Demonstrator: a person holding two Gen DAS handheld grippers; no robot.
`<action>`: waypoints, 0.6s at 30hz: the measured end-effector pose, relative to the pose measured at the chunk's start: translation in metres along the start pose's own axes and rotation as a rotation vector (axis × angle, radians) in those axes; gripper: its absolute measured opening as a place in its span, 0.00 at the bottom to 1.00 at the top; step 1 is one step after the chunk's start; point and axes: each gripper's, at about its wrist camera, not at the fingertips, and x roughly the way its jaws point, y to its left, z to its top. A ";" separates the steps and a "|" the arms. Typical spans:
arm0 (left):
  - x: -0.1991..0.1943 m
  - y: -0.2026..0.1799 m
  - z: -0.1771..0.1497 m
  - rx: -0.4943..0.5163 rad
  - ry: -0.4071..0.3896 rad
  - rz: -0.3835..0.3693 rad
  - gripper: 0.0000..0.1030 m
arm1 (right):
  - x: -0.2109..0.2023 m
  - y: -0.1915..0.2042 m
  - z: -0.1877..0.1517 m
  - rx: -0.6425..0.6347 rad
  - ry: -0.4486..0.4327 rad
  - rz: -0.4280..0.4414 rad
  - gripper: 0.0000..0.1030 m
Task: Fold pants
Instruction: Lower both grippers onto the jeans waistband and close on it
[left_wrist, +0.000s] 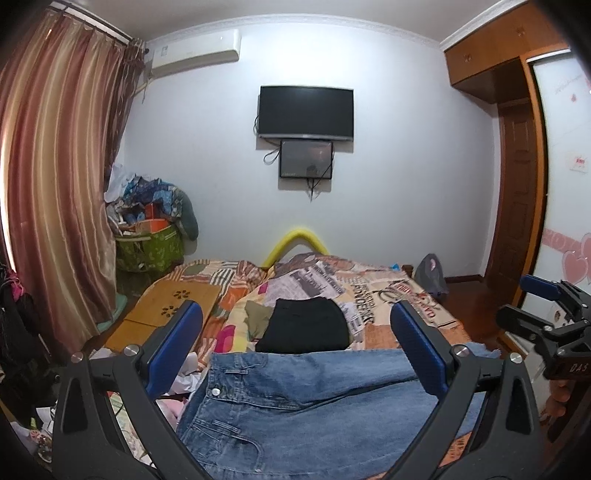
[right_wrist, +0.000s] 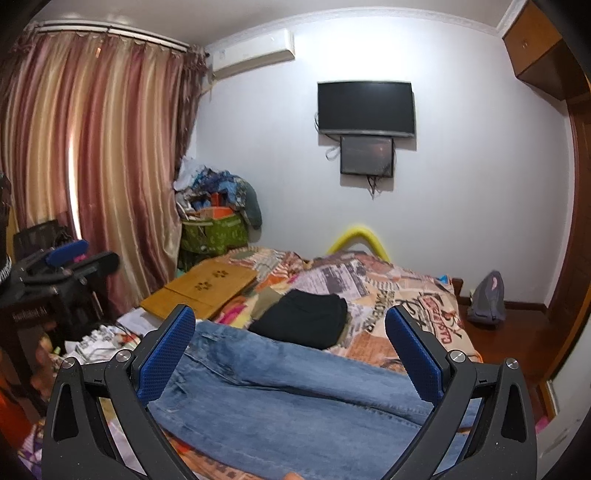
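Currently both hand-held grippers hang above the faded blue denim jeans, jaws wide apart, nothing gripped. Left hand-held gripper sits over the waistband end with the button; right hand-held gripper over the legs. Jeans lie spread across the near edge of the patchwork-print quilted bed, just in front of the folded black garment, possibly touching it. Wooden folding tray sits left of the black garment, well apart from the jeans.

Risks, my read: denim is heavy and stiff, so a one-layer pinch would drag the fold crooked. Hem hangs near the bed edge and could slide off. Folding forward may catch the black garment.
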 end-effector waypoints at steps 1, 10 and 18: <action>0.014 0.005 0.000 0.006 0.017 0.012 1.00 | 0.009 -0.007 -0.003 0.005 0.014 -0.009 0.99; 0.138 0.054 -0.015 0.040 0.190 0.088 1.00 | 0.070 -0.072 -0.030 0.052 0.159 -0.093 0.99; 0.271 0.115 -0.055 -0.019 0.423 0.172 1.00 | 0.121 -0.126 -0.053 0.047 0.301 -0.195 0.99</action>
